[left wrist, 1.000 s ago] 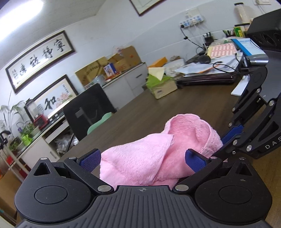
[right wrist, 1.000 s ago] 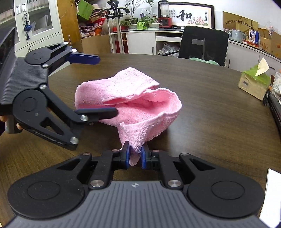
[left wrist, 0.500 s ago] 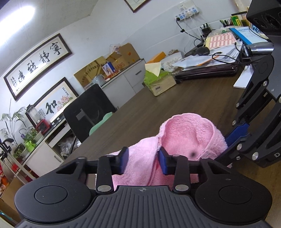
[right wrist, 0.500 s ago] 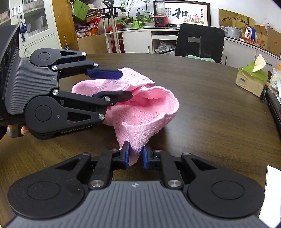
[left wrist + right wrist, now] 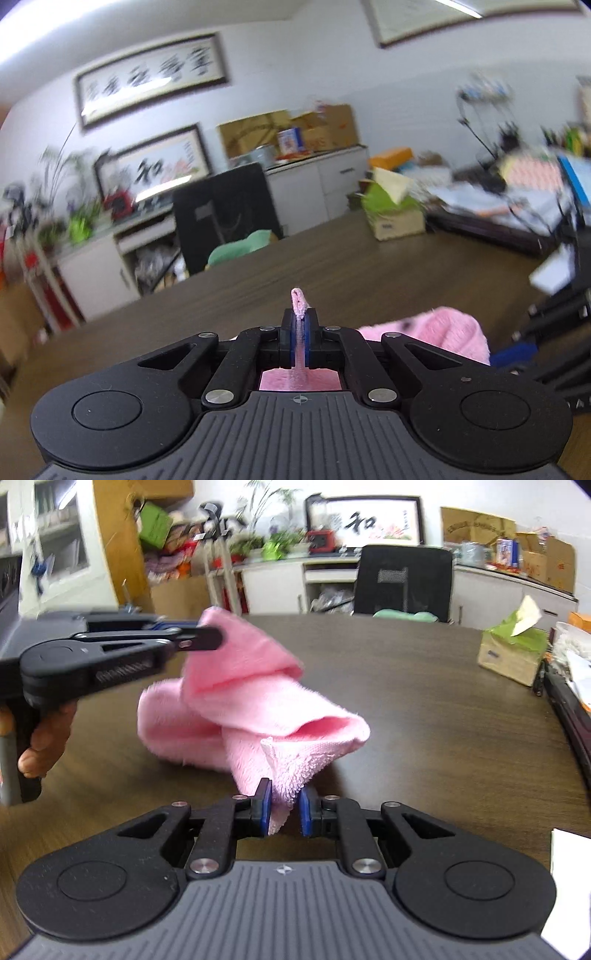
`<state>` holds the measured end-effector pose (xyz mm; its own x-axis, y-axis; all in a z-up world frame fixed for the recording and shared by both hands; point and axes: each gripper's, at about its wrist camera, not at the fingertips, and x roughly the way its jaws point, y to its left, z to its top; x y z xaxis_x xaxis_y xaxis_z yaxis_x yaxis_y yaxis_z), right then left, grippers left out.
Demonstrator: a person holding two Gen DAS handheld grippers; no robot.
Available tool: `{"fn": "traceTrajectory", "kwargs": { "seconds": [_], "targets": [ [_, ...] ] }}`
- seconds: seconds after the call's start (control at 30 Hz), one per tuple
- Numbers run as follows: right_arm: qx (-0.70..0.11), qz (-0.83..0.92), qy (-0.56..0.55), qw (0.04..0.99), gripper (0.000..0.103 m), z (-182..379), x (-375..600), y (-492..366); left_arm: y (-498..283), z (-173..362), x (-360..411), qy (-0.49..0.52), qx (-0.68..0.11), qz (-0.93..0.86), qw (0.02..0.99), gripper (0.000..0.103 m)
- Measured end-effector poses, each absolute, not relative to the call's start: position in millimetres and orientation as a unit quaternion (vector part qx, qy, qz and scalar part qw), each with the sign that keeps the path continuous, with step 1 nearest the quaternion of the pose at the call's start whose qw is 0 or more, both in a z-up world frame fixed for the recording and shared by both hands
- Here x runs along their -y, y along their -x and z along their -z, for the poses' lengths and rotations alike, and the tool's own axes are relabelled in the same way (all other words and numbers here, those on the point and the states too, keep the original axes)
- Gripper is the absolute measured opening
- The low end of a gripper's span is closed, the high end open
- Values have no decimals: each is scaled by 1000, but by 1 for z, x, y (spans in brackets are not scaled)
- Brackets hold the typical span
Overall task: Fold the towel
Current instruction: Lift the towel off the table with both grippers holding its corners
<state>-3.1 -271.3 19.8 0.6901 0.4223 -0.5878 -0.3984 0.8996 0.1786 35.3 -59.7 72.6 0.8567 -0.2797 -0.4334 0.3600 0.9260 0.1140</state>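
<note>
A crumpled pink towel (image 5: pixel 258 705) lies on the dark wooden table (image 5: pixel 424 709). My left gripper (image 5: pixel 299 332) is shut on a thin edge of the towel (image 5: pixel 443 332), with a pink tip poking out above its blue pads. In the right wrist view the left gripper (image 5: pixel 207 637) holds that corner lifted at the upper left, a hand on its handle. My right gripper (image 5: pixel 284 808) is shut on the towel's near corner, low over the table. The cloth sags between the two grips.
A tissue box (image 5: pixel 513 653) stands on the table at the right, with papers and a laptop at the far right edge. A black office chair (image 5: pixel 402 579) sits behind the table. White paper (image 5: pixel 569 853) lies near my right gripper.
My left gripper went from wide open around the towel to shut on its edge, then lifted and rolled, pulling that corner up. My right gripper kept its grip and stayed put.
</note>
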Motion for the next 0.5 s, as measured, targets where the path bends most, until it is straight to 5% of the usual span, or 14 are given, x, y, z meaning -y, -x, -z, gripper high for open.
{"fn": "traceTrajectory", "kwargs": {
  "seconds": [0.27, 0.5],
  "targets": [
    [-256, -215, -139, 932, 11, -28, 316, 0, -58, -96, -22, 90, -252, 112, 957, 3],
    [-243, -181, -82, 949, 10, -37, 319, -24, -68, -126, -77, 159, -241, 78, 954, 3]
  ]
}}
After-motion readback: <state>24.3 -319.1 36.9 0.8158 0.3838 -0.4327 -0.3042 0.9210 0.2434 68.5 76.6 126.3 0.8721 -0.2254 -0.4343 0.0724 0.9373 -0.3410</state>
